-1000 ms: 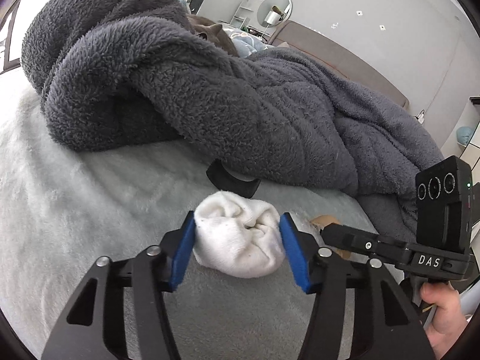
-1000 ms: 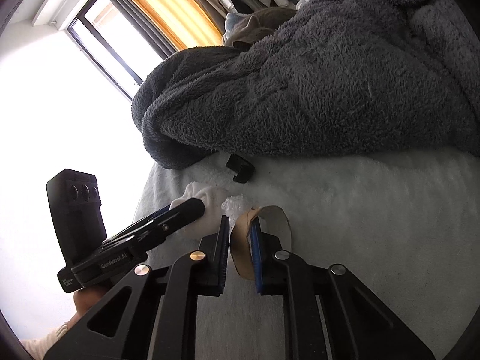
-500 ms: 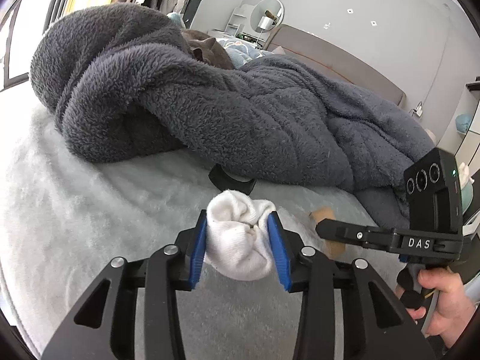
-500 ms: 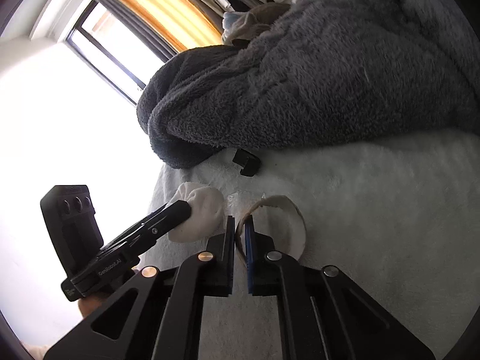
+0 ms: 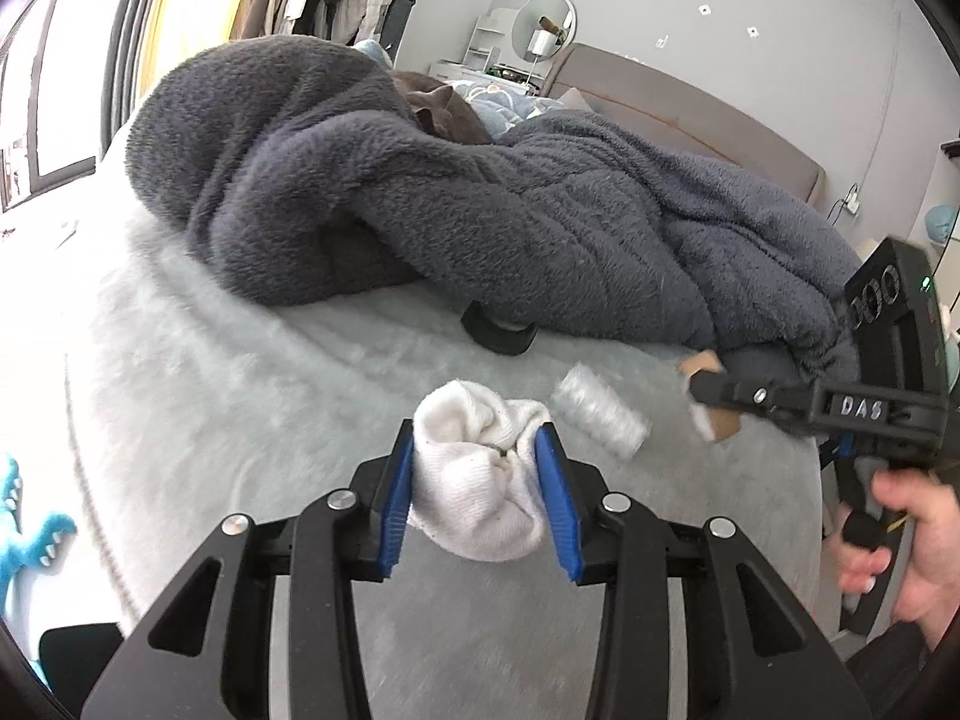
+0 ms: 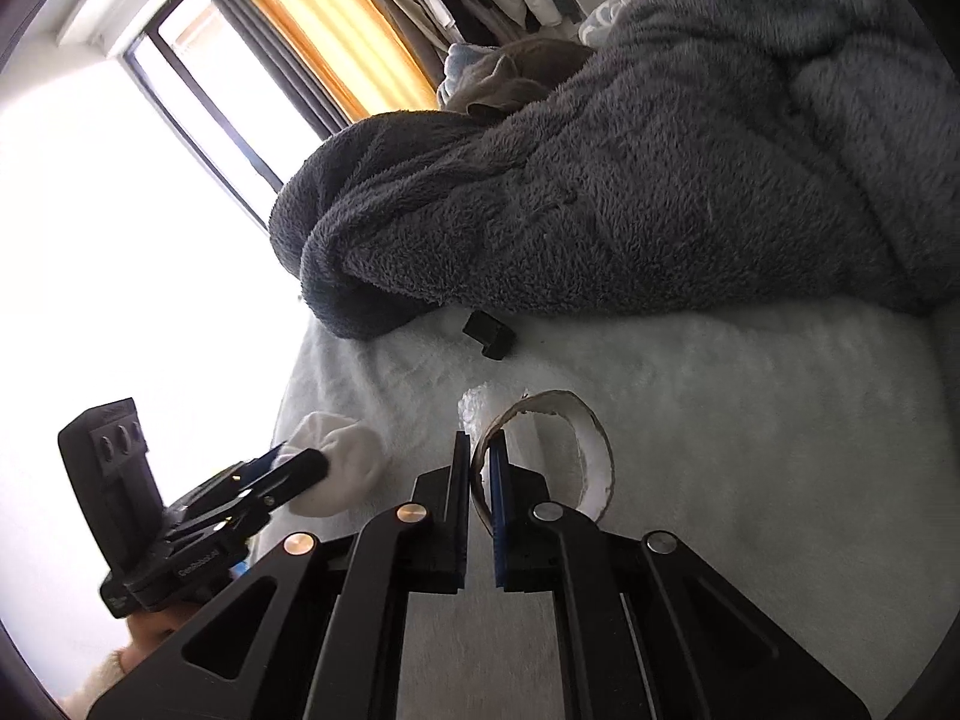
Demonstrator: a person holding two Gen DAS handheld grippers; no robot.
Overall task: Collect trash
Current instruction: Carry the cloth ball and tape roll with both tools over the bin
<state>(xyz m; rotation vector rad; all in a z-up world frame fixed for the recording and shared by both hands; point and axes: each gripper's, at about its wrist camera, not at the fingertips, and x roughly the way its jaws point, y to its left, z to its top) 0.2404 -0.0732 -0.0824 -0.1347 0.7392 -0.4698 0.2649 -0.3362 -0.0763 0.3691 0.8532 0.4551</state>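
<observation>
My left gripper (image 5: 477,483) is shut on a balled white sock (image 5: 474,480) and holds it just above the pale bed sheet (image 5: 240,396). It also shows in the right wrist view (image 6: 342,468). My right gripper (image 6: 478,468) is shut on the wall of a cardboard tube (image 6: 576,450), lifted off the sheet; the tube also shows in the left wrist view (image 5: 711,396). A crumpled clear plastic wrap (image 5: 600,414) lies on the sheet between the two grippers.
A big dark grey fleece blanket (image 5: 480,204) is heaped across the bed behind. A small black object (image 5: 498,333) sits at its edge. A blue toy dinosaur (image 5: 24,534) is at the lower left. A window (image 6: 180,180) is at the left.
Both grippers rose and pulled back from the blanket. The left closed tighter on the sock and lifted it. The right closed on the tube's wall and lifted it, uncovering the plastic wrap.
</observation>
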